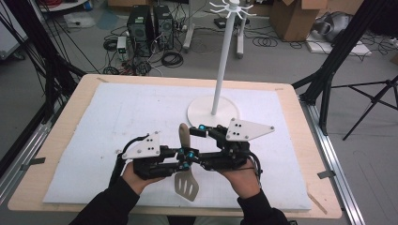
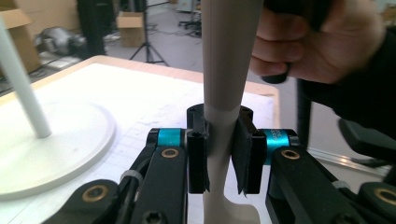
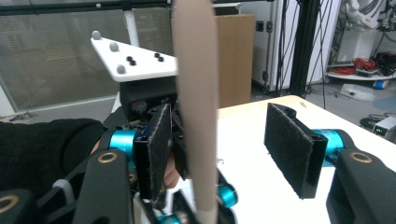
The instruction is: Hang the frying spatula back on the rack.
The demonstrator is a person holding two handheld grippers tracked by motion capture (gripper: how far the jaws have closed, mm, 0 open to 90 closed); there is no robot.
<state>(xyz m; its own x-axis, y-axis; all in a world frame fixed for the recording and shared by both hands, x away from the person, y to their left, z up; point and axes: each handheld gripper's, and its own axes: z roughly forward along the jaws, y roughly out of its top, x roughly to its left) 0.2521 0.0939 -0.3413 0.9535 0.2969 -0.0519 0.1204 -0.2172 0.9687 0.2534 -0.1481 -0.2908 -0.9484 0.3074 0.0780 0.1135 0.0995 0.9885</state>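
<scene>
The spatula (image 2: 219, 116) is pinched by the left gripper (image 2: 219, 154); the right gripper (image 3: 233, 140), jaws spread around its handle, should be centred before closing.

The white stand (image 1: 213, 110), with its round base and tall pole, rises just beyond the two grippers and blocks the way straight ahead. Left of the stand the white mat (image 1: 117, 117) lies bare to the table edge. The spatula (image 1: 185, 176) stands between the right gripper's (image 3: 233, 140) spread jaws, crowding the gap.
</scene>
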